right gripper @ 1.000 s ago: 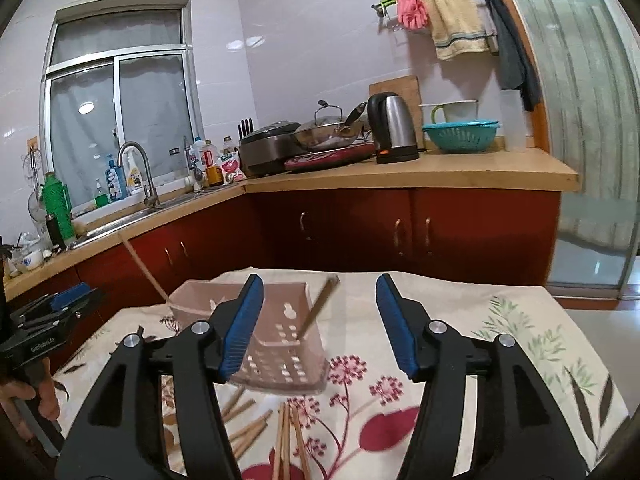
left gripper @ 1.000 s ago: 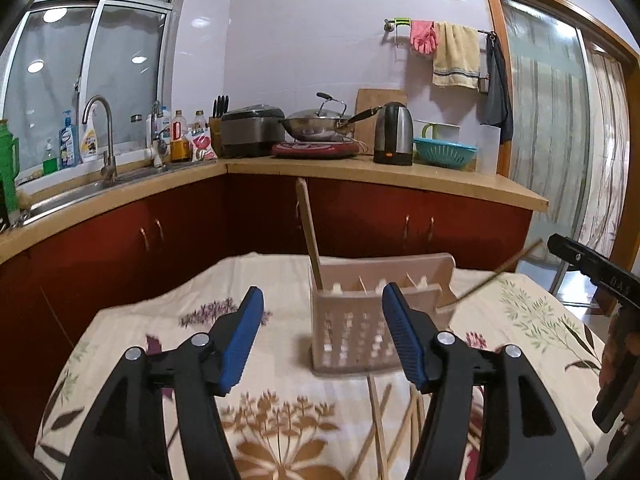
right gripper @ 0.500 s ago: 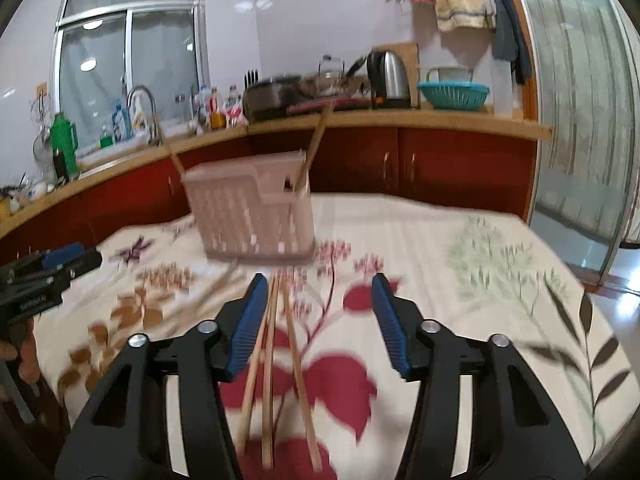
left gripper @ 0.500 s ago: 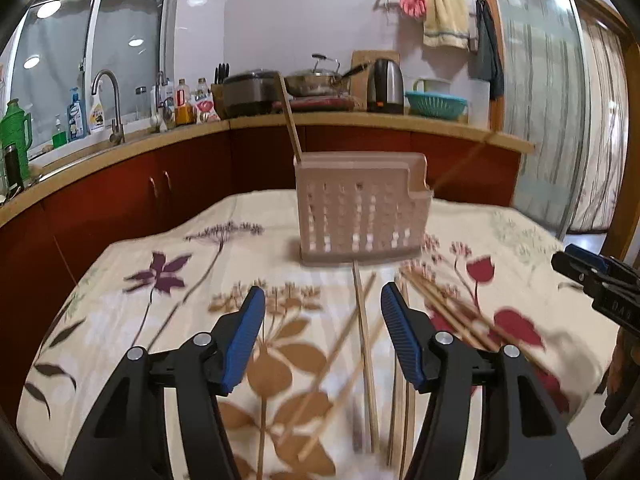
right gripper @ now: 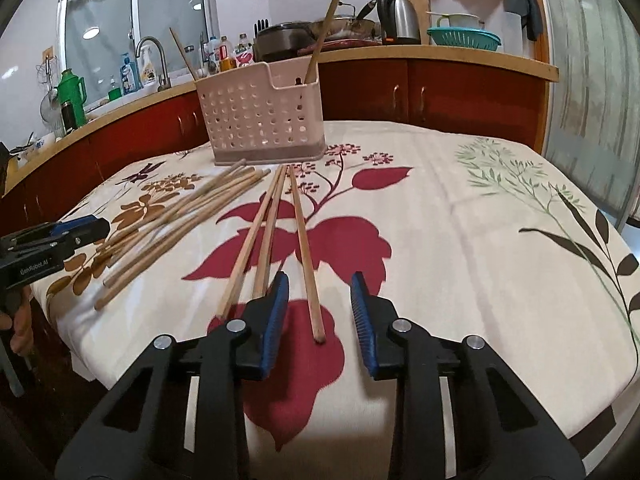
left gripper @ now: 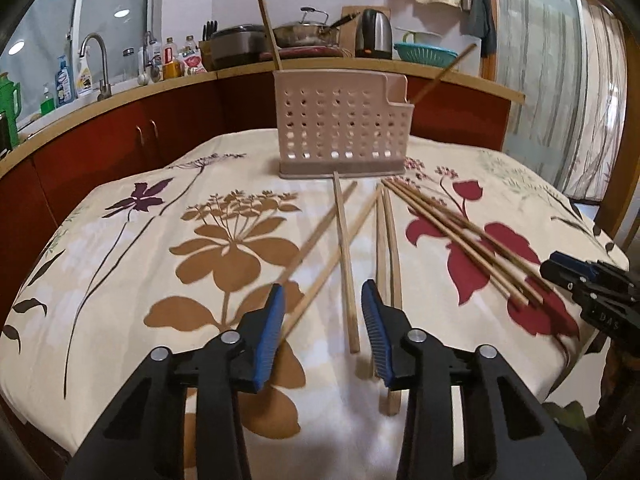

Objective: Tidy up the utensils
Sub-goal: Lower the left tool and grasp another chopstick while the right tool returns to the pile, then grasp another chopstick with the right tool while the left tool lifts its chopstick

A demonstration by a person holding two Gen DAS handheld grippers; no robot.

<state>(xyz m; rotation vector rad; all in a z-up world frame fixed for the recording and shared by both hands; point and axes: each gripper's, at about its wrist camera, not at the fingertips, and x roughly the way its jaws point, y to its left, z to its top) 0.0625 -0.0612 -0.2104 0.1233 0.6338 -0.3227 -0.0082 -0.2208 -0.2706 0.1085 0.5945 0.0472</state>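
A pink perforated utensil holder (left gripper: 340,124) (right gripper: 260,116) stands at the far side of the table with two chopsticks upright in it. Several wooden chopsticks lie loose on the floral tablecloth (left gripper: 120,280) in front of it. My left gripper (left gripper: 321,292) hovers low over a pale chopstick (left gripper: 345,264); its jaws are closing with the stick's near end between them, pads clear of it. My right gripper (right gripper: 320,280) is likewise closing around the near end of a brown chopstick (right gripper: 305,252) without touching it. Each gripper shows at the edge of the other's view.
The near table edge runs just below both grippers. Behind the table is a red-fronted counter (left gripper: 440,76) with a sink tap (left gripper: 98,64), kettle (left gripper: 374,38), wok and rice cooker. A glass door (right gripper: 592,60) stands to the right.
Both grippers have dropped from above the holder down toward the loose chopsticks near the table's front. Both pairs of jaws have narrowed, each now straddling one chopstick.
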